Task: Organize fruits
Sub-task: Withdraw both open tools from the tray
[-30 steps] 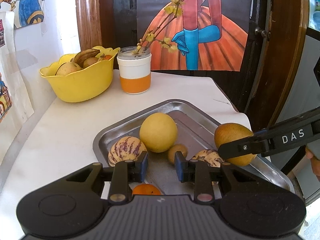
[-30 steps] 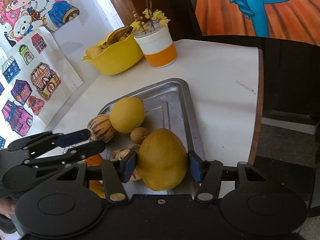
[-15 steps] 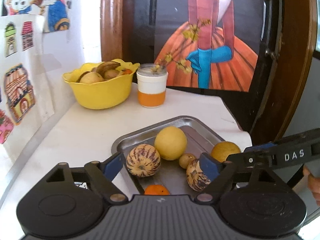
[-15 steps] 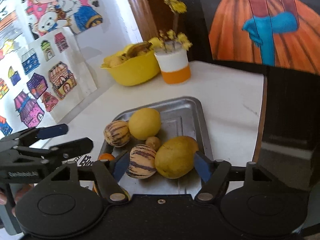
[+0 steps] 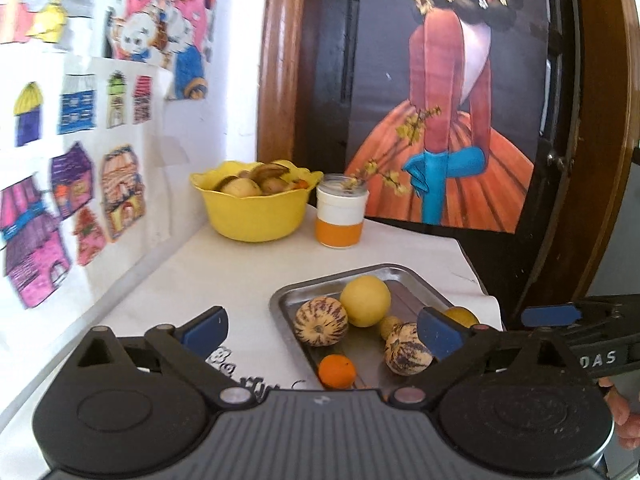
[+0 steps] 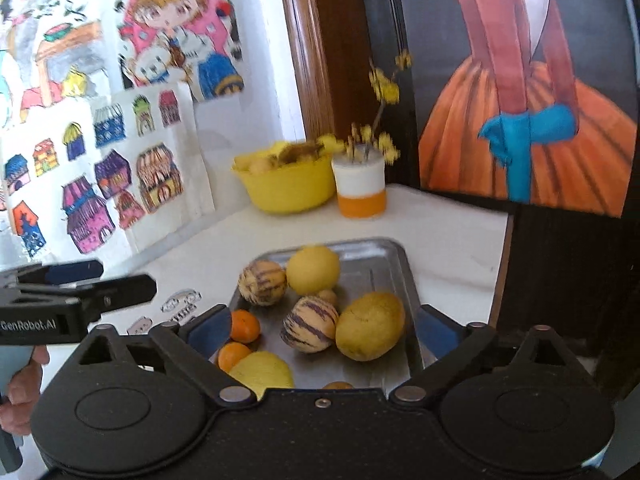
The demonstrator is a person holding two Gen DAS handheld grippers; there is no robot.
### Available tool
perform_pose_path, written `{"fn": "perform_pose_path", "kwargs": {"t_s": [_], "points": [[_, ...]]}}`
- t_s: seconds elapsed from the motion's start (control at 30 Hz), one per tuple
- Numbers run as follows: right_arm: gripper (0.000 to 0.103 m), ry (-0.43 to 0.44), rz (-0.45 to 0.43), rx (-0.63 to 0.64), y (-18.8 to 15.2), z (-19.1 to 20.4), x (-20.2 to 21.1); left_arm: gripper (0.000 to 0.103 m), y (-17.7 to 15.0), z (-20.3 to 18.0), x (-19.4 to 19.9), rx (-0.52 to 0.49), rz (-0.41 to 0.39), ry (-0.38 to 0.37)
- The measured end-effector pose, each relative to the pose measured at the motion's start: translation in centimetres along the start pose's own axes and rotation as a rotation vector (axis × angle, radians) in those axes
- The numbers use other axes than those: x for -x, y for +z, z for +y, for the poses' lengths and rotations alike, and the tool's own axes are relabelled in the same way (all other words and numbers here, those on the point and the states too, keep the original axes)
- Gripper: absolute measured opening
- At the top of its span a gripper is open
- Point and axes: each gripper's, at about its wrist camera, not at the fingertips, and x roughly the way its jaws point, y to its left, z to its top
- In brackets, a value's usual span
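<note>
A steel tray (image 6: 394, 258) (image 5: 420, 284) on the white table holds several fruits: a round yellow fruit (image 6: 313, 269) (image 5: 365, 300), two striped melons (image 6: 263, 282) (image 6: 309, 323), a large yellow-brown mango (image 6: 370, 325), small oranges (image 6: 244, 325) (image 5: 337, 371) and a yellow fruit (image 6: 262, 370) at the near edge. My right gripper (image 6: 324, 326) is open and empty, held above the tray's near end. My left gripper (image 5: 322, 328) is open and empty, above the tray's near left corner. Each gripper shows at the side of the other's view.
A yellow bowl (image 5: 256, 210) (image 6: 290, 190) with more fruit stands at the back left by the wall. A white and orange jar (image 5: 341, 218) (image 6: 361, 190) with yellow flower twigs stands beside it. The table's right edge (image 6: 502, 264) drops off beside the tray.
My right gripper let go of the mango, which now lies in the tray, and drew back and up. My left gripper opened wide and also drew back and up.
</note>
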Motion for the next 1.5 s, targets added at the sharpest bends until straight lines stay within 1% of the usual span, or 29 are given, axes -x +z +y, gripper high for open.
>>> {"fn": "perform_pose_path", "kwargs": {"t_s": [0.13,0.2,0.33,0.43,0.7,0.83,1.17,1.4,1.5], "points": [[0.102,-0.013,-0.068,0.010,-0.8,1.1,2.1,0.102,-1.2,0.4,1.9,0.029,-0.031,0.021],[0.102,-0.019,-0.088,0.008,-1.3,1.6,2.9,0.103,-1.8,0.6,2.9,0.046,-0.045,0.029],[0.102,-0.025,-0.108,0.004,-2.4,2.5,4.5,0.103,-2.8,1.1,4.6,0.068,-0.058,0.050],[0.102,-0.033,-0.126,0.007,-3.4,3.1,5.6,0.103,-3.5,1.4,5.9,0.064,-0.063,0.070],[0.102,-0.069,-0.150,0.017,-5.3,4.7,8.1,0.103,-5.4,1.8,8.7,0.074,-0.091,0.095],[0.102,-0.070,-0.166,-0.002,-6.3,5.5,9.2,0.103,-6.2,2.0,10.0,0.084,-0.104,0.099],[0.102,-0.080,-0.185,-0.024,-9.2,8.0,10.8,0.103,-8.8,2.7,12.2,0.077,-0.092,0.131],[0.102,-0.111,-0.204,0.008,-10.9,9.9,11.0,0.103,-10.4,3.9,13.4,0.111,-0.083,0.152],[0.102,-0.109,-0.213,0.009,-11.8,10.8,10.9,0.103,-11.1,4.4,13.9,0.114,-0.084,0.162]]}}
